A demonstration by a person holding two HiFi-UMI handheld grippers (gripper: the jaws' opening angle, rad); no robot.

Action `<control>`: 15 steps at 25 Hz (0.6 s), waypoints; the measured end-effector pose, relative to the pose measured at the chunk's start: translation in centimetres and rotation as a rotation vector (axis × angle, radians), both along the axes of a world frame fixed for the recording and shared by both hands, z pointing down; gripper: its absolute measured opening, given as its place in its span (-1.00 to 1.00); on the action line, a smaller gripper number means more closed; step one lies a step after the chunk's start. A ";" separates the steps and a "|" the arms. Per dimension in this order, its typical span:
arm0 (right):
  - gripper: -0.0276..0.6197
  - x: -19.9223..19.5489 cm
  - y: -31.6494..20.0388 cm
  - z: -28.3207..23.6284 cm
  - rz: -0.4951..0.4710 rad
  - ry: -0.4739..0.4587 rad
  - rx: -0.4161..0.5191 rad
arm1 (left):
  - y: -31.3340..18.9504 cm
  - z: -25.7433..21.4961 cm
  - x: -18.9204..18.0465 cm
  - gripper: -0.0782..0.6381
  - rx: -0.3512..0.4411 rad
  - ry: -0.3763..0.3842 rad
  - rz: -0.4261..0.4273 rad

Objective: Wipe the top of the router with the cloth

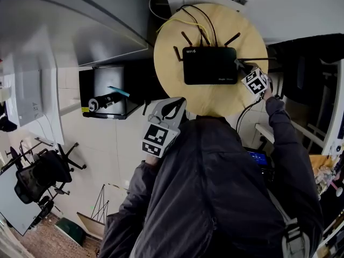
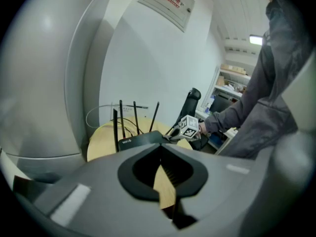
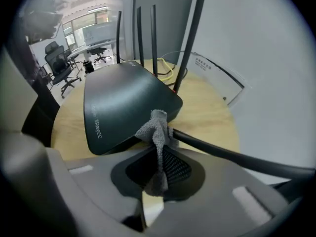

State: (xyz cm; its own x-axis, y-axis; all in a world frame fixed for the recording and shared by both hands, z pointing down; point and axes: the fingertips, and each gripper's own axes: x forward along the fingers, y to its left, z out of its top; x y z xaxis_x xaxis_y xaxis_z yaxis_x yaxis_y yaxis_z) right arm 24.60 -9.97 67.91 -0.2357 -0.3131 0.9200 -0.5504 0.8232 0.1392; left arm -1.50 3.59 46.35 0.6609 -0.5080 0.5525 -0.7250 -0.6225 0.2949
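Over the round wooden table (image 1: 171,77), right gripper (image 3: 159,154) clamps fuzzy cloth (image 3: 157,127); left gripper (image 2: 160,158) closed.

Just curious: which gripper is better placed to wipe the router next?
Right. The right gripper is shut on the cloth at the router; the left gripper is empty, away from it.

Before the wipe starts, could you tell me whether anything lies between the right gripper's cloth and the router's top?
Nothing visible does. The right gripper, shut on the crumpled grey cloth, is at the flat black plastic router's edge; its top is bare. Thin black antennas stand only along the far edge.
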 end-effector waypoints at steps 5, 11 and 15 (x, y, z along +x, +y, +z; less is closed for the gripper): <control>-0.83 -2.1 -0.1 0.5 -0.107 0.012 0.022 | -0.2 0.0 -0.5 -0.78 -0.007 -0.007 -0.015; -0.83 -2.3 3.7 0.6 -0.247 0.036 0.028 | -0.1 0.0 0.0 -0.78 -0.005 -0.005 0.002; -0.83 -2.4 7.3 0.6 -0.283 0.040 0.022 | 0.0 0.0 0.3 -0.78 -0.002 0.000 0.023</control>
State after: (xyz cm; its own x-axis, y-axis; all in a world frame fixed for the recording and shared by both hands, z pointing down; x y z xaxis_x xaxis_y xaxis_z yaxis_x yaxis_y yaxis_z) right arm 22.22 -2.70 68.55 -0.2800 -0.2605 0.9240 -0.2932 0.9397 0.1761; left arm -1.24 3.61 46.36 0.6726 -0.4915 0.5533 -0.7103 -0.6385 0.2963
